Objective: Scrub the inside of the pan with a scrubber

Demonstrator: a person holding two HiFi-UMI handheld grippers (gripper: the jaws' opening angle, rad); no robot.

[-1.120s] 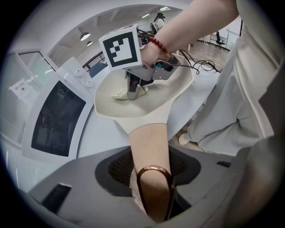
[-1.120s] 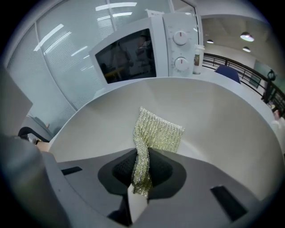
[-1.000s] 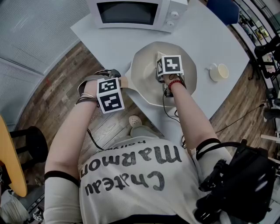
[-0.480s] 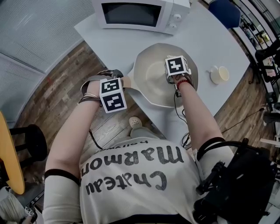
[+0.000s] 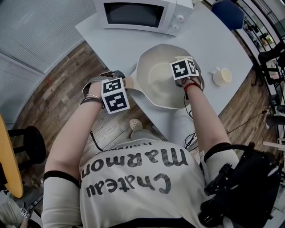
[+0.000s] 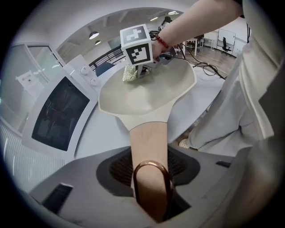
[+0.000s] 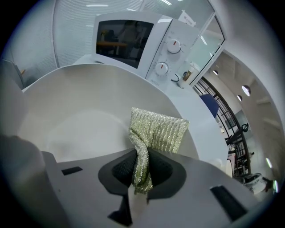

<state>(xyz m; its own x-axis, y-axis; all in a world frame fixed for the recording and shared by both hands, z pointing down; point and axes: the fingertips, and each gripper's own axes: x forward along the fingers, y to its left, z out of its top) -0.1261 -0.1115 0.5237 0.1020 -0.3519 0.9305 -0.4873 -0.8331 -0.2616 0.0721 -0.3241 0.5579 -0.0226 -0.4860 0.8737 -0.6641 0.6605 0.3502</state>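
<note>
Head view first: your right gripper (image 5: pixel 181 63) has its jaws hidden under its marker cube, with only a corner of the scrubber (image 5: pixel 181 58) poking out past it. Your left gripper (image 5: pixel 124 82) has its tips masked by its cube and your hand. The pan (image 5: pixel 153 82) sits on the table (image 5: pixel 213 40) close to the near edge, with its handle (image 5: pixel 130 83) pointing out at that edge. The microwave (image 5: pixel 138 13) is just behind the pan. The cup (image 5: pixel 222 75) stands to the right, apart from it, with bare tabletop beyond. Both your forearms reach forward and down, the right one over the pan's right side.

Left gripper view: the jaws are clamped on the handle. The copper loop (image 6: pixel 151 178) at its end lies between the pads, its lowest part cut off by the gripper body. Your right arm and cube block part of the pan's far rim.

Right gripper view: the jaws pinch the folded scrubber. Its free end fans out against the pan's inner wall just below the rim, and how hard it presses can't be told. The pan floor is open to the left, and the rim runs close on the right.
</note>
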